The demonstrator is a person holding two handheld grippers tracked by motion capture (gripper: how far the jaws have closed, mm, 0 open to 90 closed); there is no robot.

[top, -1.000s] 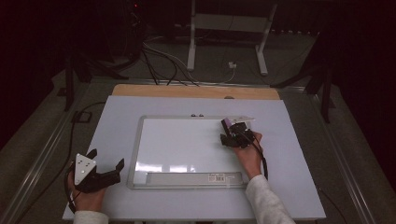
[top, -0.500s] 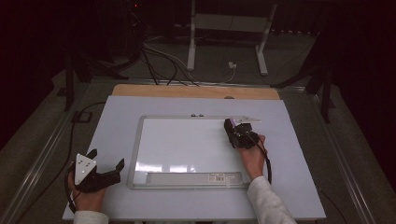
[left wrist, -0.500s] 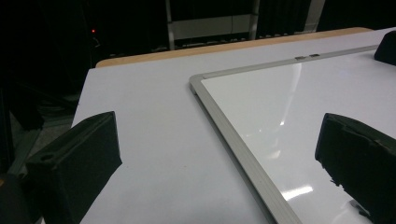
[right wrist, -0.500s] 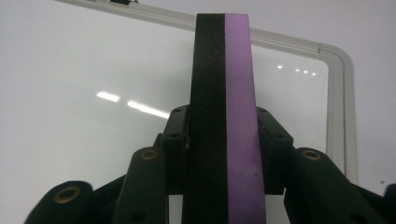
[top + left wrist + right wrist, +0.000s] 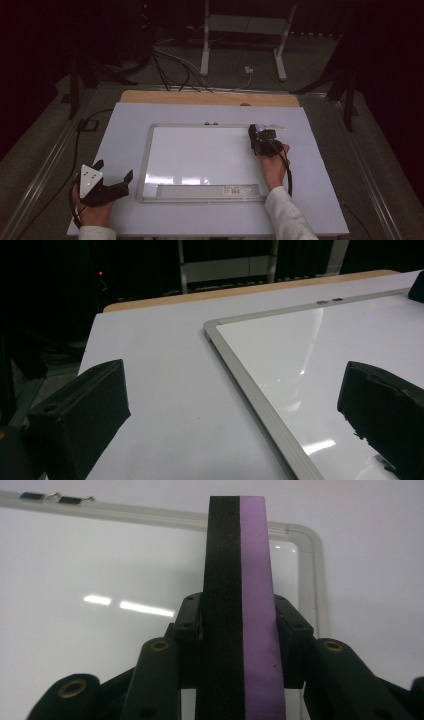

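Over the whiteboard's (image 5: 200,160) far right corner, the right gripper (image 5: 239,630) clenched a purple-and-black eraser (image 5: 239,580); the left gripper (image 5: 107,182) rested released near the board's left edge.

The right gripper (image 5: 260,136) is held in the person's right hand (image 5: 272,165), the forearm reaching up from the bottom edge; its 2 jaws press from both sides on an eraser (image 5: 239,605) standing between them. The left gripper (image 5: 112,180) sits low in the left hand (image 5: 92,212), its jaws spread wide apart with nothing between them.
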